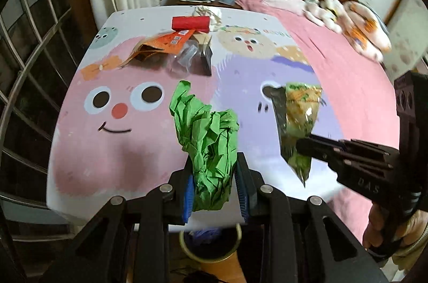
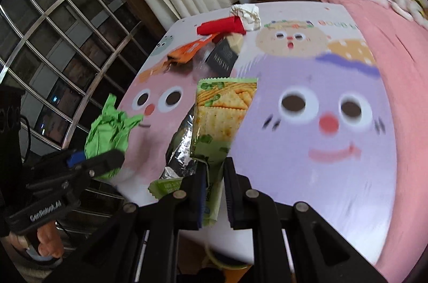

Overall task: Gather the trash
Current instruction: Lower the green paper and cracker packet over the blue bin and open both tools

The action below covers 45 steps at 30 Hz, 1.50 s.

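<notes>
We hold the left tongs (image 1: 214,184) tight on a ball of crumpled green paper (image 1: 207,149). It sits up off the tabletop (image 1: 88,149), above the near edge. Our right tongs (image 2: 215,192) pinch a green cracker wrapper (image 2: 222,117) with silver inside, also lifted above the near edge. Below the near edge we can see the rim of a bin (image 1: 211,256). More trash lies close to the far edge: a red roll (image 1: 190,23), an orange packet (image 1: 163,42), a clear plastic bit (image 1: 184,55), a dark box (image 2: 222,58) and some white crumpled paper (image 2: 247,13). A pink bed (image 1: 347,85) is at the right edge.
</notes>
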Available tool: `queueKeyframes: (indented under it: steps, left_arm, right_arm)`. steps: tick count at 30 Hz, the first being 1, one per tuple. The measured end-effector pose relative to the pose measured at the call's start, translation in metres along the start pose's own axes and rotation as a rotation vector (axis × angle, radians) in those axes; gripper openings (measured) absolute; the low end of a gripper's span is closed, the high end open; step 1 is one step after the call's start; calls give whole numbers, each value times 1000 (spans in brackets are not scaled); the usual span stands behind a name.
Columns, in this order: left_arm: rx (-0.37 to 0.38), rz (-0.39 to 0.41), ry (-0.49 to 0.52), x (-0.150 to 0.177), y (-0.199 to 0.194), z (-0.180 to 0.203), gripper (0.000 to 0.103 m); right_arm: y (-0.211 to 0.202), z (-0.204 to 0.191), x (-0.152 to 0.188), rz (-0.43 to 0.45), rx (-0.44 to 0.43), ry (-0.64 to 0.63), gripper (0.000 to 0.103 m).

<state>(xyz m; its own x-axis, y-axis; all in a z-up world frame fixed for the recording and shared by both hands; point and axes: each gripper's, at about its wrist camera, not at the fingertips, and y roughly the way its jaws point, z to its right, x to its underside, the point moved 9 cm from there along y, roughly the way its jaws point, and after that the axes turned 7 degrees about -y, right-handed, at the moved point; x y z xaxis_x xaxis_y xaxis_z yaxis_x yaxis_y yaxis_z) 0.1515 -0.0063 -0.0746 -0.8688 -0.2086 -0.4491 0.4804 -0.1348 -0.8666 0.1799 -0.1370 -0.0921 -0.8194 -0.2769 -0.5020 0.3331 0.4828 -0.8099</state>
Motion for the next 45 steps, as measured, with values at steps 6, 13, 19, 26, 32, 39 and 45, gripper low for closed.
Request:
queueKeyframes:
  steps: [6, 13, 19, 26, 32, 39, 45]
  left_arm:
    - [56, -10, 98, 47, -26, -14, 26]
    - [81, -98, 172, 105, -23, -25, 26]
    - [96, -172, 213, 153, -7, -23, 26]
    - [71, -292, 225, 213, 41, -26, 26]
    - [43, -397, 178, 265, 110, -38, 28]
    - [24, -467, 114, 316, 210, -51, 35]
    - [-2, -459, 78, 337, 276, -60, 93]
  right_arm:
    - [-9, -42, 65, -19, 68, 66, 12]
    - [-9, -69, 125, -75, 112, 116, 12]
    - [8, -75, 173, -159, 130, 143, 12]
    - [50, -59, 243, -270, 133, 236, 12]
    - [107, -25, 307, -345, 134, 324, 12]
    - [197, 12, 370, -414, 115, 355, 13]
    - [263, 39, 393, -405, 114, 350, 30]
